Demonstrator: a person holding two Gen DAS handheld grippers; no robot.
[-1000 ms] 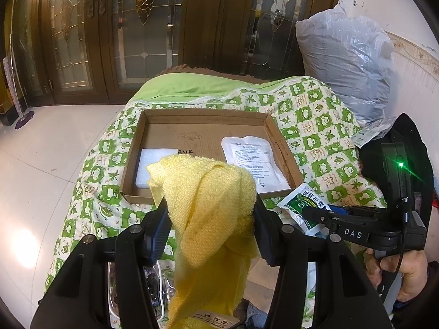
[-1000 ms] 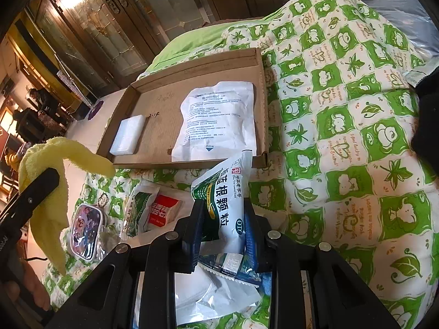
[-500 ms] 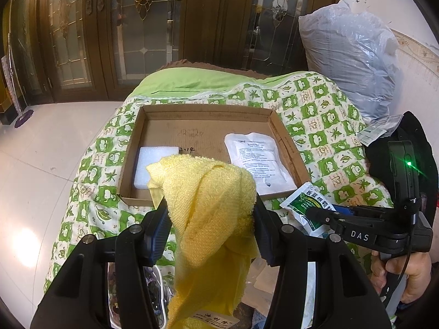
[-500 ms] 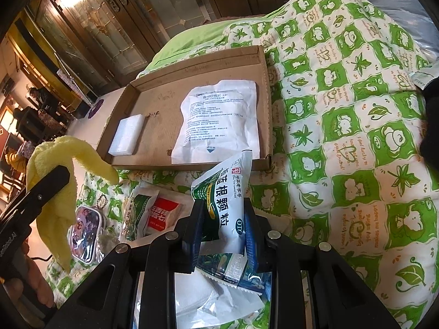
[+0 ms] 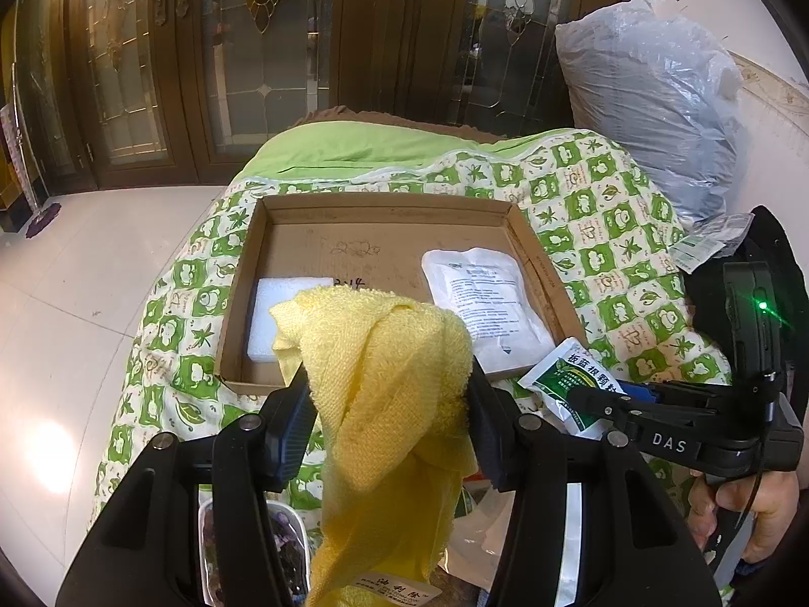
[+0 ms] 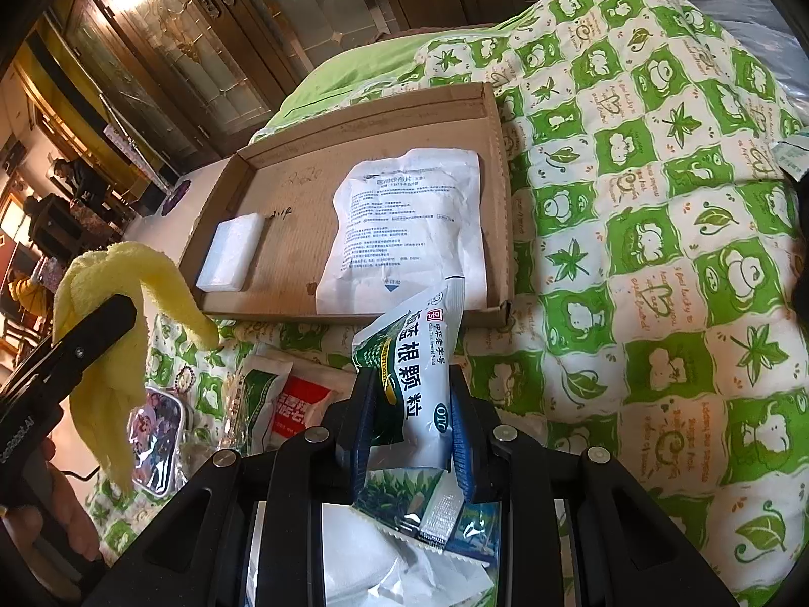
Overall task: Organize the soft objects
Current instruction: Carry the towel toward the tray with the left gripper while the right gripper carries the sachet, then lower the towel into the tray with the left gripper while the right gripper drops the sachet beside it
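While your left gripper (image 5: 387, 404) stays pinched on the bunched yellow towel (image 5: 384, 384), treat that cloth as light, limp and floppy: its tail hangs below the fingers, so hold the gathered middle and let it drape. Your right gripper (image 6: 412, 422) is closed on a green-and-white granule sachet (image 6: 417, 369), likely light, crinkly and slick; grip its flat middle, not the seam. Both hang just short of the shallow cardboard box (image 5: 510, 212) at 12 o'clock, which holds a white foam block (image 5: 275, 313) at 10 and a white printed pouch (image 5: 485, 303) at 1. It rests on a soft green-patterned quilt (image 6: 657, 253); dark glazed doors (image 5: 242, 50) stand beyond.
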